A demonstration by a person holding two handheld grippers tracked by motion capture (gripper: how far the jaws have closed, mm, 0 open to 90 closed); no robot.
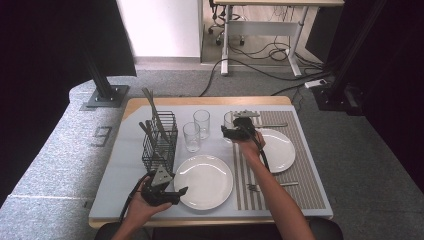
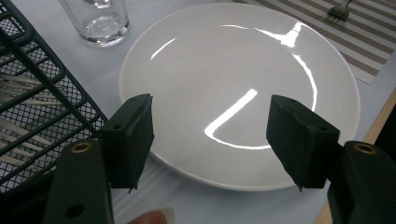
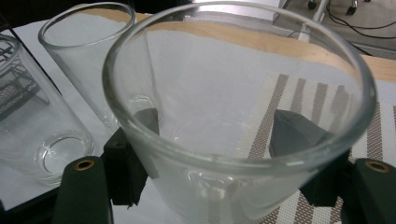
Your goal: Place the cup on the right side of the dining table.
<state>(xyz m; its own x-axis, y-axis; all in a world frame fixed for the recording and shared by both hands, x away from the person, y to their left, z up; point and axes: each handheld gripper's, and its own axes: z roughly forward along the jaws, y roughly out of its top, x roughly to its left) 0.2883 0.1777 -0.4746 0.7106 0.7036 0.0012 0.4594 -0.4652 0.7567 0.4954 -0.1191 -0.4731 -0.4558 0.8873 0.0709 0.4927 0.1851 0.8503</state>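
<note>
My right gripper [image 1: 231, 131] is shut on a clear drinking glass [image 1: 229, 120] at the far left corner of the striped placemat [image 1: 300, 175]. In the right gripper view the glass [image 3: 224, 182] sits upright between the jaws of that gripper [image 3: 215, 140], and both pads press on its sides. My left gripper [image 1: 179, 194] stands open at the near left rim of a white plate [image 1: 205, 181]. From the left gripper view its jaws [image 2: 210, 140] hang wide apart just above the plate's [image 2: 233, 60] near edge, with nothing gripped.
A black wire basket [image 1: 160, 142] with utensils stands at the left. Two more glasses [image 1: 191, 136] [image 1: 202, 123] stand beside it. A second white plate [image 1: 277, 150] lies on the placemat, with a fork [image 1: 255, 187] near the front and a utensil [image 1: 272, 124] at the back.
</note>
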